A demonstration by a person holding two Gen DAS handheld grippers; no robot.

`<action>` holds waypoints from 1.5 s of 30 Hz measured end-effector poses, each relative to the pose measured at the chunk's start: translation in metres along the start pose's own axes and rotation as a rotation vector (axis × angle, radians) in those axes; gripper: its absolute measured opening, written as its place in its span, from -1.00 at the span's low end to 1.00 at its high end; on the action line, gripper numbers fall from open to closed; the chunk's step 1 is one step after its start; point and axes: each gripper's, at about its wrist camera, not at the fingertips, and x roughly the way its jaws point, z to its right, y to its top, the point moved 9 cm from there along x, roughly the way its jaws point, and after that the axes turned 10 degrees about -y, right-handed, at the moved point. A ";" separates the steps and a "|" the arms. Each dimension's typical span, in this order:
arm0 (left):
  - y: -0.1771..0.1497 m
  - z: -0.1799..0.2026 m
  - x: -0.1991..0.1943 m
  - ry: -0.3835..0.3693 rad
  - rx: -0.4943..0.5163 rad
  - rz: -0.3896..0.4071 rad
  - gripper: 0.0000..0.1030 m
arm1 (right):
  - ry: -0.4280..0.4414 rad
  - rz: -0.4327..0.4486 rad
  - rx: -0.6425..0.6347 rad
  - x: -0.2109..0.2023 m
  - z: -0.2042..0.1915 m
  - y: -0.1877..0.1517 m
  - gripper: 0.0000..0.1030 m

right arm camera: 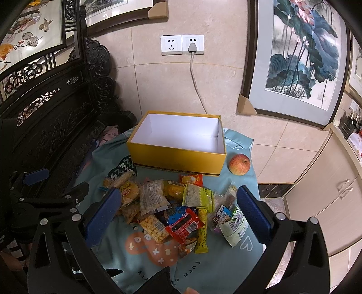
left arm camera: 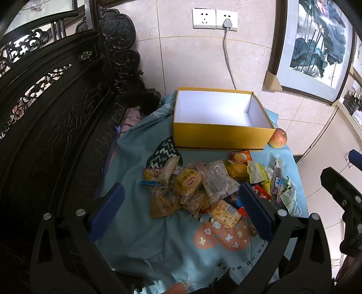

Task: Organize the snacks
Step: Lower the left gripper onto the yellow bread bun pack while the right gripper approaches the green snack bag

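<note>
A pile of wrapped snacks (left arm camera: 203, 185) (right arm camera: 172, 208) lies on a teal cloth (left arm camera: 158, 237) (right arm camera: 215, 266). Behind it stands an empty yellow box (left arm camera: 222, 138) (right arm camera: 178, 160) with a white inside. My left gripper (left arm camera: 183, 212) hovers open over the near left part of the pile, nothing between its blue pads. My right gripper (right arm camera: 178, 212) is also open, hanging above the pile's middle with a red packet (right arm camera: 184, 225) below it. The left gripper (right arm camera: 34, 178) also shows at the left edge of the right wrist view.
A red apple (left arm camera: 278, 138) (right arm camera: 239, 164) sits right of the box. Dark carved wooden furniture (left arm camera: 56, 113) (right arm camera: 56, 117) rises on the left. A tiled wall with sockets (left arm camera: 215, 19) (right arm camera: 182, 44) and a plugged cable stands behind; framed paintings (right arm camera: 301, 58) lean at right; pale cabinets (right arm camera: 328, 185).
</note>
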 end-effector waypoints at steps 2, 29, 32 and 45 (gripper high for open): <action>-0.001 -0.001 0.001 0.001 -0.002 -0.001 0.96 | 0.000 0.000 0.000 0.000 0.000 0.000 0.97; -0.078 -0.048 0.123 0.039 -0.002 -0.212 0.96 | -0.071 -0.235 -0.007 0.115 0.050 -0.099 0.97; -0.111 -0.057 0.159 0.026 -0.026 -0.281 0.96 | -0.087 -0.301 0.004 0.143 0.069 -0.147 0.97; -0.085 -0.047 0.236 0.041 0.027 -0.242 0.96 | -0.083 -0.360 0.072 0.215 0.105 -0.157 0.97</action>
